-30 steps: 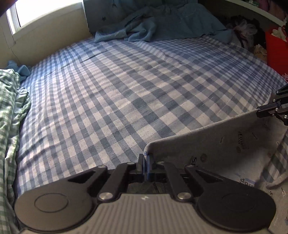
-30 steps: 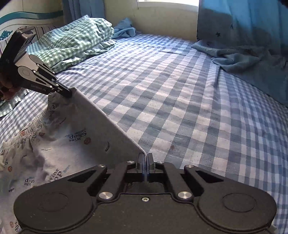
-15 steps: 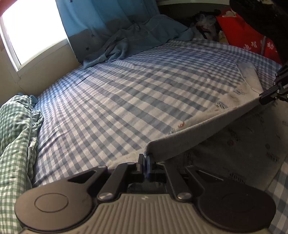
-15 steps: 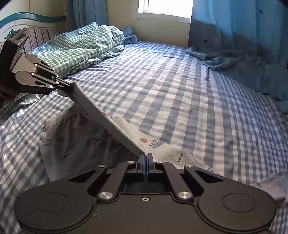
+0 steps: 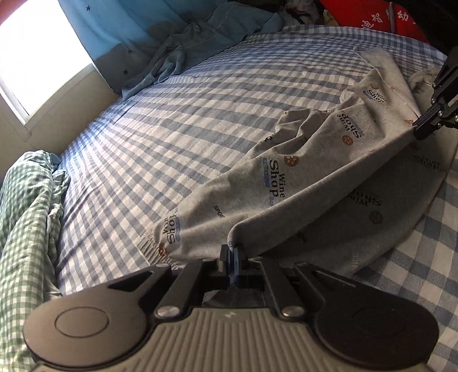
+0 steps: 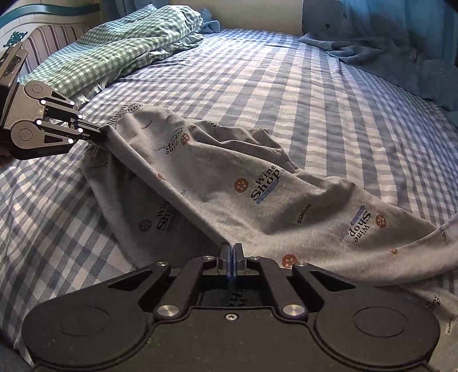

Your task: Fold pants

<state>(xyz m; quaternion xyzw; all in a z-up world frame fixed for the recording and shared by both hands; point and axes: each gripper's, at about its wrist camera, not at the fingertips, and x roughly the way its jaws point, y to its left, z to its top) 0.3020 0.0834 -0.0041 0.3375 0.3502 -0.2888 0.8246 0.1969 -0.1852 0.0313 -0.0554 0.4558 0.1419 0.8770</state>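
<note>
Grey printed pants [image 5: 286, 183] lie across the blue checked bed, one leg folded over the other. My left gripper [image 5: 232, 249] is shut on the edge near the elastic waistband. My right gripper [image 6: 231, 247] is shut on the same edge further along the leg. The edge is stretched taut between them, lifted a little above the lower layer. The pants also show in the right wrist view [image 6: 257, 183]. The left gripper shows at the left in the right wrist view [image 6: 98, 132]. The right gripper shows at the right edge in the left wrist view [image 5: 418, 127].
A green checked pillow [image 6: 120, 48] lies at the head of the bed. A blue garment [image 5: 186, 48] is bunched by the curtain and window. A red bag [image 5: 372, 17] stands past the bed's far side. Bare checked sheet [image 6: 286, 85] spreads beyond the pants.
Both grippers have carried the held edge across the bed, so the upper layer now drapes over the lower one. Both stay shut on the fabric.
</note>
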